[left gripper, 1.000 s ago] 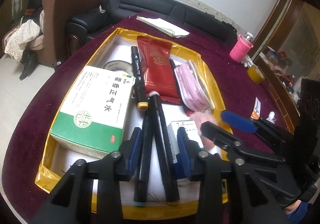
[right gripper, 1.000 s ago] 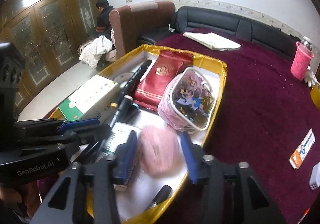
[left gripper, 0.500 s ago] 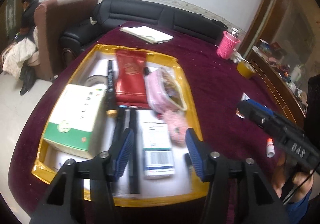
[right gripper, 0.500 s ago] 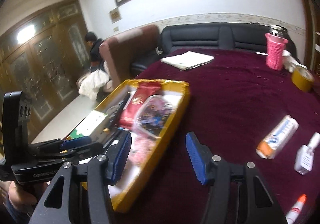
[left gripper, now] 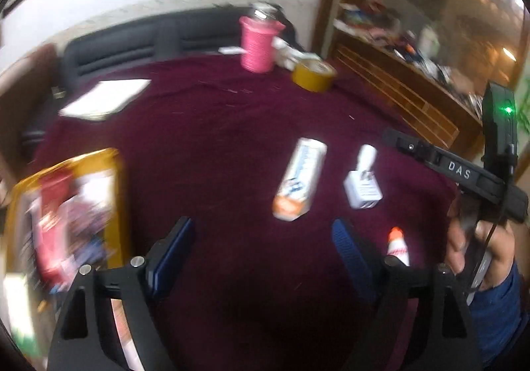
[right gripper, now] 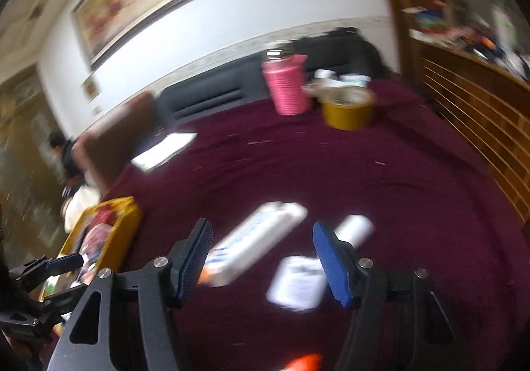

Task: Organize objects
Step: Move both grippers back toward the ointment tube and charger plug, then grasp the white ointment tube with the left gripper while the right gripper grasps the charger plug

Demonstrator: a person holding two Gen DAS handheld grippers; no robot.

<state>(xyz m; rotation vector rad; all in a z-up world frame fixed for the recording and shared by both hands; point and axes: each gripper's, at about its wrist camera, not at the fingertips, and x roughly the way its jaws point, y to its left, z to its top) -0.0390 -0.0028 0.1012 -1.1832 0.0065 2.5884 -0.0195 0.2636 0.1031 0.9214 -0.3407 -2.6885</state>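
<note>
On the maroon surface (left gripper: 215, 145) lie a toothpaste box (left gripper: 298, 183) and small white bottle (left gripper: 362, 182), right of the yellow tray (left gripper: 116, 192). Both the left claw (left gripper: 261, 255) and right claw (right gripper: 261, 258), just opening, are spread and empty.

The left gripper (left gripper: 261, 248) and right gripper (right gripper: 263, 255) have both just been opening, empty, angled downward toward twelve o'clock.

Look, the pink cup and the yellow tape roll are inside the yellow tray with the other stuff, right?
Not quite. The pink cup and the yellow tape roll stand on the dark red tablecloth at the far side, well apart from the yellow tray. The left wrist view shows this.
</note>
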